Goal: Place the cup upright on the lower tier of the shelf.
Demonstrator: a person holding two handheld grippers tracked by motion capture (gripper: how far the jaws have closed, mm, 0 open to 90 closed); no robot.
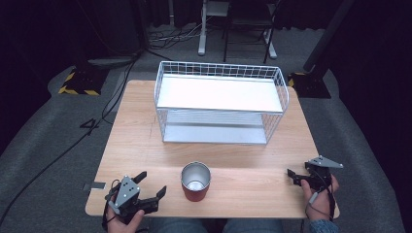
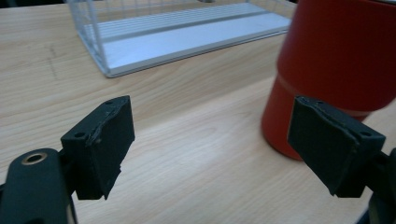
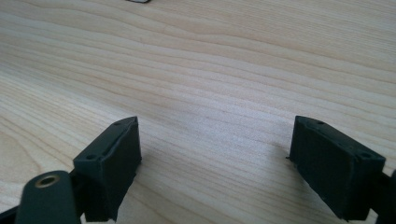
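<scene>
In front of the wire basket (image 1: pixel 221 104), the red cup (image 1: pixel 196 182) is standing upright and ungrasped on the table (image 1: pixel 136 141), the left gripper (image 1: pixel 152 187) nearing it with jaws spread, the right gripper (image 1: pixel 291 175) idling apart, likewise released.

A white wire basket (image 1: pixel 221 102) stands on the wooden table (image 1: pixel 136 141).

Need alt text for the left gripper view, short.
The left gripper is open above a wooden table, its two black jaws spread wide with nothing between them. A red cup stands just beyond the jaw at the picture's right, which overlaps its base. A white wire rack sits farther back.
</scene>
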